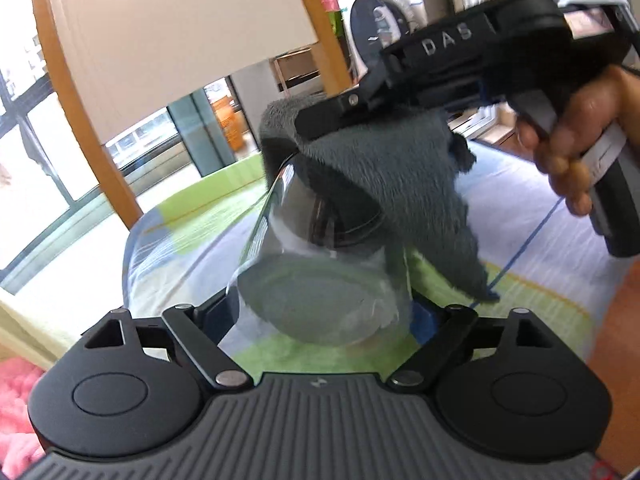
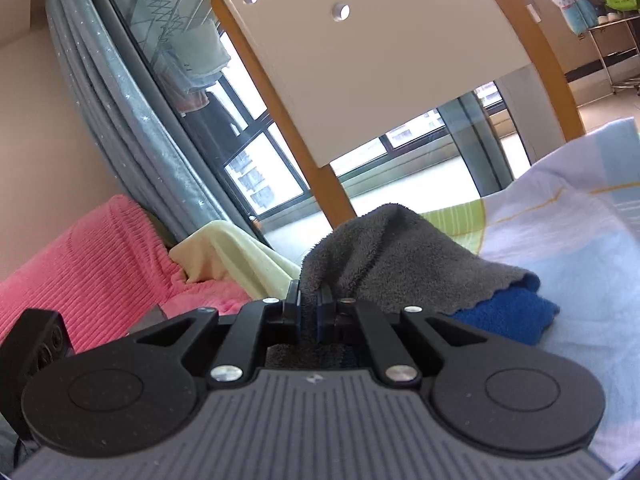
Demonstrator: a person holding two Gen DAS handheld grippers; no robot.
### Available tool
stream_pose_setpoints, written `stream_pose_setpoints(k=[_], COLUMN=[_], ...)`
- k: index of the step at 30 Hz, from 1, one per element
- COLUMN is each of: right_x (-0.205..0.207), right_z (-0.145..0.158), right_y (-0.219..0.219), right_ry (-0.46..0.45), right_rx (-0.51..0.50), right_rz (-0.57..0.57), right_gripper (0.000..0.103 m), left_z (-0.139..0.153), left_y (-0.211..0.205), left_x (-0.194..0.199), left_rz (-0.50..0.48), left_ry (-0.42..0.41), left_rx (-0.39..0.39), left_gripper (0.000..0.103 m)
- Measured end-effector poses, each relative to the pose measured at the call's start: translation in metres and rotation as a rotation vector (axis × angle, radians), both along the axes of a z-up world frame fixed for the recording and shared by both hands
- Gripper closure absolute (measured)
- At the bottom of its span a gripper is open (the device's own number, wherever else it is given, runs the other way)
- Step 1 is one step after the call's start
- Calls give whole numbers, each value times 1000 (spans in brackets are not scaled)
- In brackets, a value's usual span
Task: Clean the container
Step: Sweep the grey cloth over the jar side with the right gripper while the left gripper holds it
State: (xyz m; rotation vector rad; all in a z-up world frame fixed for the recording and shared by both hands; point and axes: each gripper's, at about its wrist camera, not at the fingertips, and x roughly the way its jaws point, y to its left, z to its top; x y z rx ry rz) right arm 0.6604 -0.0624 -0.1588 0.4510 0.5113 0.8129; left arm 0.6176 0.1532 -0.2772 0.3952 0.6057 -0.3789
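the container (image 1: 320,272) is seen to be clear, glossy glass or plastic, smooth, with bright glints along its rim. the cloth (image 1: 400,184) draped over it is a grey, fluffy, matt pile, with a blue fleecy side shown in the right wrist view. the left gripper (image 1: 324,312) and right gripper (image 2: 308,312) are made of matt black plastic with ribbed grey housings and shiny metal pins. the bed sheet (image 1: 540,208) is thin, smooth woven cloth. the pink blanket (image 2: 100,248) is ribbed and plush.

I see a pink blanket (image 2: 100,256) beside a cream cloth (image 2: 232,252), a striped sheet (image 2: 560,248), and a headboard (image 2: 380,60).
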Motion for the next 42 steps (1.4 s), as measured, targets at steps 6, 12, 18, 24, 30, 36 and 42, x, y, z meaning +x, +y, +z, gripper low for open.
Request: stream_pose_setpoints(k=[6,12,18,24,30,36,42], right_x=[-7,-38,-40,-32,-13,-12,-15], right_z=[8,21,5,6,6,-1,8], right_y=[-8,23,42,42,23,16,17], right_ry=[34,-52,-50,-170,-192,-130,-89], right_rx=[-28,-56,-34,-131,-159,-86,-118], right_rz=[3,219,230,151,25,3,-4], right_gripper=[98,96,100,101,101,101,99], left_z=[32,38,40,42,43,48,70], left_y=[-21,-37,-42,-40,-42,-39,-30], left_x=[-44,-63,-66,-60,-57,-52,-64], left_rz=[-17,-28,-34,-23,-22,-9,16], left_ry=[0,-89,-102,-84,-87,-38,31], left_rx=[-49,99,123,98,97,33,-129], left_gripper=[16,18,18,18,18,17,16])
